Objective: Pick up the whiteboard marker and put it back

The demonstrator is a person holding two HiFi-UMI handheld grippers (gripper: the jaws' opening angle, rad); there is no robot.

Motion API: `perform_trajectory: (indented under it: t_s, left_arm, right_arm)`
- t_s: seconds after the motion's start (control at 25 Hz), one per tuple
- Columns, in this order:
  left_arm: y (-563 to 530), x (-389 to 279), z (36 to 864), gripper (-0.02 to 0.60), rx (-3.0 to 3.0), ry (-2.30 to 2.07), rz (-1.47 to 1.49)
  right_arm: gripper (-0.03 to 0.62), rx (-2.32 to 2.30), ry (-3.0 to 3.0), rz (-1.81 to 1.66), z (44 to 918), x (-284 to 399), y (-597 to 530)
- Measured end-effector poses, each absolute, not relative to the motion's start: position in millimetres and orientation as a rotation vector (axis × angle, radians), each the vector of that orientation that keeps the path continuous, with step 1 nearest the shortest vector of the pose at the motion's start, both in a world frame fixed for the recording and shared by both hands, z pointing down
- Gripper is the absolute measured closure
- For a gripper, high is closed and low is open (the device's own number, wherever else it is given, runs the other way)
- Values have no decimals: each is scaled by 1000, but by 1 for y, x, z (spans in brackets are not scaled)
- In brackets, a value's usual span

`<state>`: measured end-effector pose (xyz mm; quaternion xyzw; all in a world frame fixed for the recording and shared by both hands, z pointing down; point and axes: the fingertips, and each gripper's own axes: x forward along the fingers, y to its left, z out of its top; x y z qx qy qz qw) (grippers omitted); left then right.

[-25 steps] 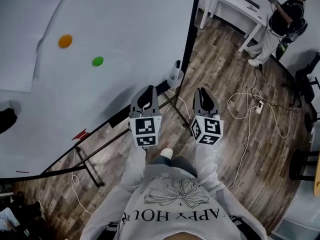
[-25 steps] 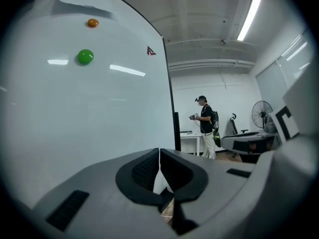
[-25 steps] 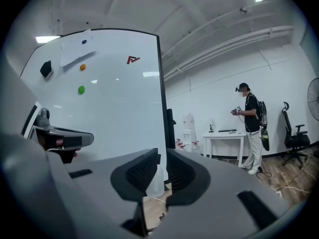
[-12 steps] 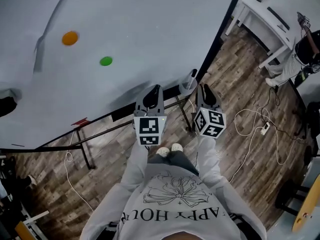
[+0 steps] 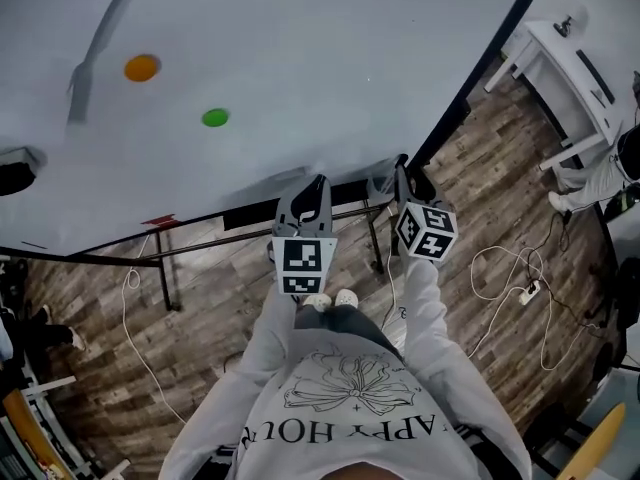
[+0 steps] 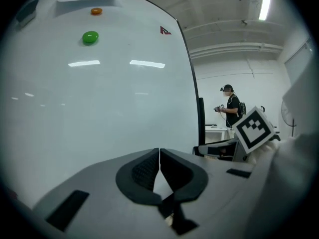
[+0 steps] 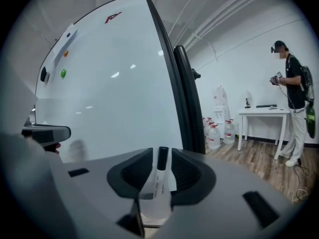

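Between the parted jaws of the right gripper [image 7: 162, 153] stands the whiteboard marker [image 7: 159, 176], upright with its black cap on top and its white printed barrel below. A narrow gap shows on each side of the barrel, so neither jaw presses on it. The marker's lower end sits in a translucent cup [image 7: 155, 208] just under the jaws. In the head view the cup hangs at the lower edge of the whiteboard [image 7: 114, 83], near the board's black side frame [image 7: 189, 103].

To the left, the left gripper [image 6: 159, 156] points at the same board. Its two padded jaws are pressed tip to tip, with nothing between them. It is held just beside the right gripper and apart from the cup.

A green magnet [image 6: 90, 37] and an orange magnet [image 6: 96, 11] stick to the board higher up, well away from both grippers. Beyond the frame, the wood floor [image 7: 259, 158] runs back to some water jugs [image 7: 219, 133] against the wall. There is also a white table [image 7: 264, 114], and a person [image 7: 294, 103] stands beside it.
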<state>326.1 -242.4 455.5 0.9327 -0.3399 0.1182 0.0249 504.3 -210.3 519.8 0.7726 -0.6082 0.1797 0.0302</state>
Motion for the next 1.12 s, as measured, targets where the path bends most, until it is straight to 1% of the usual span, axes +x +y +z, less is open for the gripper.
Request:
perform_trajectory:
  t_s: [0.32, 0.48, 0.72, 0.92, 1.12]
  left_arm:
    - [-250, 309, 460, 572, 2817, -1182, 399]
    - [-251, 299, 462, 573, 2785, -1244, 406]
    - [-251, 286, 466, 573, 2729, -1321, 411]
    - [-242, 282, 467, 572, 2714, -1354, 424]
    - [-237, 275, 462, 573, 2708, -1376, 410]
  right_arm:
    - [495, 2277, -1923, 607, 536, 512, -232]
    - [516, 2253, -1943, 617, 541, 511, -234]
    - [522, 2246, -2002, 624, 538, 505, -233]
    - [528, 2269, -2028, 562, 521, 508, -224]
    - [528, 2257, -2031, 410, 482, 504, -214]
